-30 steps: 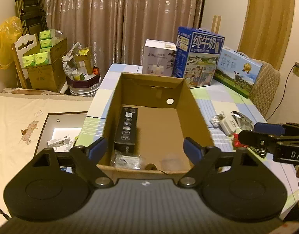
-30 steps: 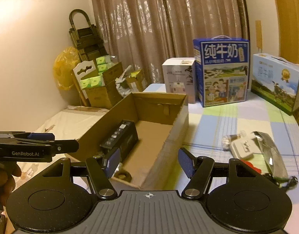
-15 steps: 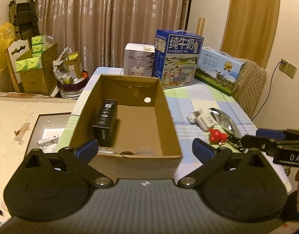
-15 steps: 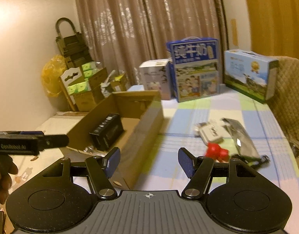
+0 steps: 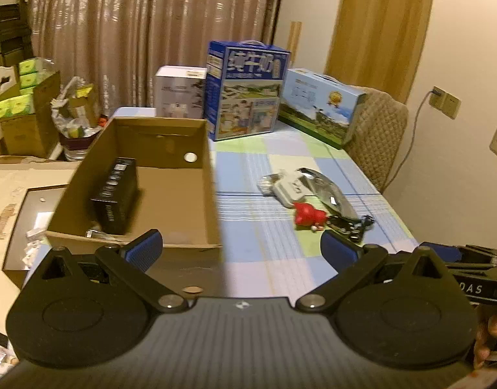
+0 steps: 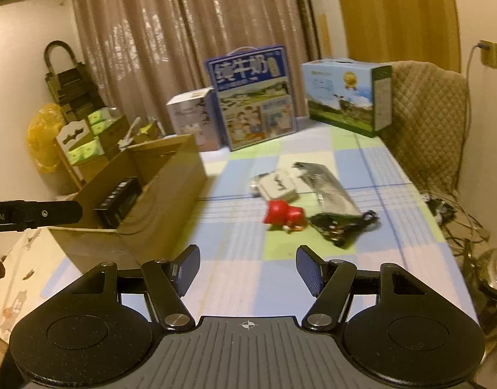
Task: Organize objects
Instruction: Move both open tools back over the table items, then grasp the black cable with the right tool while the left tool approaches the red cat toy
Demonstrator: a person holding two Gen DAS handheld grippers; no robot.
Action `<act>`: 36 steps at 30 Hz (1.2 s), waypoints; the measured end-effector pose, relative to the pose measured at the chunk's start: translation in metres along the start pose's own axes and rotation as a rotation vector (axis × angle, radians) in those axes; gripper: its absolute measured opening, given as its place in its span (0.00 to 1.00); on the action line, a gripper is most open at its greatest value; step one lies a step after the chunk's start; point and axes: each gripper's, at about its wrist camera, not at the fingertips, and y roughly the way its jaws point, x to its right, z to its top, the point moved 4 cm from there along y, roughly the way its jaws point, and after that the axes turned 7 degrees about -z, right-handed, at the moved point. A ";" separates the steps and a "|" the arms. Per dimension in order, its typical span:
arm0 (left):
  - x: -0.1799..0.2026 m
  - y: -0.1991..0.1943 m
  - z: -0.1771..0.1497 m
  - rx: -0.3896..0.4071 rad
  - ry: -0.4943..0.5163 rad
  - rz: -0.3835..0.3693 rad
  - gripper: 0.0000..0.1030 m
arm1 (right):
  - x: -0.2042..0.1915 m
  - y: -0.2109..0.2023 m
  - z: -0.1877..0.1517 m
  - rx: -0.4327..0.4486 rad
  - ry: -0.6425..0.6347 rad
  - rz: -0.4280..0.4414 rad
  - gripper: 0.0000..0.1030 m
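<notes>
checkered worktop [image 6: 362,149]: red toy [image 6: 283,214] looks light, rigid, best pinched across its body; both grippers' fingers [image 6: 308,267] spread, empty.

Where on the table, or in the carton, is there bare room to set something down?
Bare checked cloth lies between the cardboard carton and the red toy. The carton floor right of the black box is free. Crowded: the toy, white item and silver pouch cluster.

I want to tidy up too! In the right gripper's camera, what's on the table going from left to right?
Cardboard box → white case → red toy → silver pouch → black tangle.
</notes>
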 end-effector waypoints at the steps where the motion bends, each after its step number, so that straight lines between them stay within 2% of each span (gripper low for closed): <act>1: 0.004 0.002 -0.001 -0.002 0.003 -0.006 0.99 | 0.004 0.000 0.000 0.000 0.004 -0.007 0.61; 9: 0.034 0.034 -0.007 -0.035 0.018 -0.040 0.99 | 0.044 0.008 -0.008 -0.010 0.071 -0.068 0.61; 18: 0.058 0.083 -0.012 -0.071 0.056 -0.033 0.99 | 0.084 0.033 -0.001 -0.019 0.126 -0.112 0.61; 30: 0.074 0.168 -0.017 -0.116 0.098 -0.022 0.99 | 0.116 0.103 0.025 -0.053 0.150 -0.118 0.61; 36: 0.074 0.211 -0.019 -0.136 0.134 -0.015 0.99 | 0.130 0.144 0.025 -0.103 0.142 -0.138 0.59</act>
